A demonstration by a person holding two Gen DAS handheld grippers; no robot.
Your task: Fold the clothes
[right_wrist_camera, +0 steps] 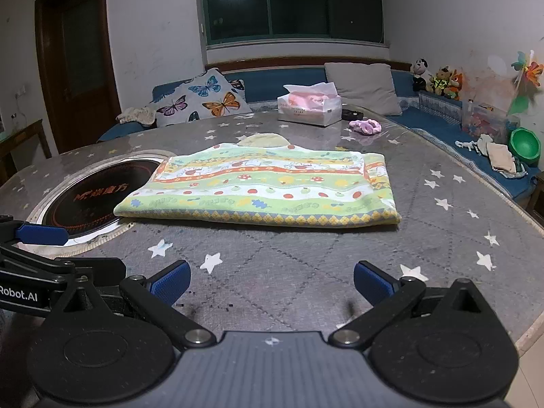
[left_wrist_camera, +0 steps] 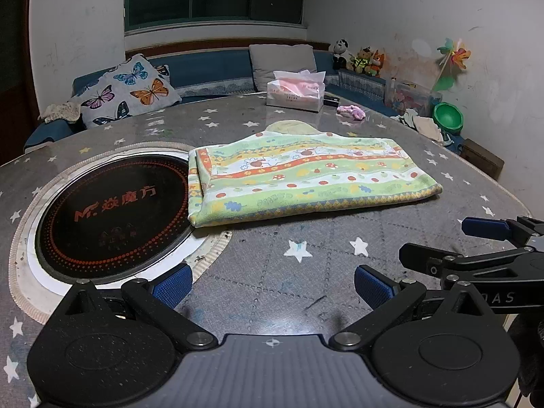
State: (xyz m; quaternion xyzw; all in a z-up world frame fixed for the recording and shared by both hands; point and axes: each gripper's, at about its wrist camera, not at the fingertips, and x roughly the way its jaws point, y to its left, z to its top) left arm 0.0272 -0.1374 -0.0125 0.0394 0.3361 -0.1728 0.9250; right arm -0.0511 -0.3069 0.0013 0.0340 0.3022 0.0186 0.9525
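A folded green, yellow and orange patterned cloth (left_wrist_camera: 306, 176) lies flat on the grey star-print table (left_wrist_camera: 306, 272); it also shows in the right wrist view (right_wrist_camera: 268, 187). Its left end overlaps the rim of a round black cooktop (left_wrist_camera: 112, 217). My left gripper (left_wrist_camera: 272, 284) is open and empty, held over the table short of the cloth's near edge. My right gripper (right_wrist_camera: 272, 282) is open and empty too, also short of the near edge. The right gripper's fingers show at the right edge of the left wrist view (left_wrist_camera: 486, 229).
A tissue box (left_wrist_camera: 295, 93) and a pink scrunchie (left_wrist_camera: 352, 111) sit at the table's far side. A blue bench with a butterfly pillow (left_wrist_camera: 125, 91), a grey cushion (left_wrist_camera: 282, 64), plush toys and a green bowl (left_wrist_camera: 448, 117) runs behind and right.
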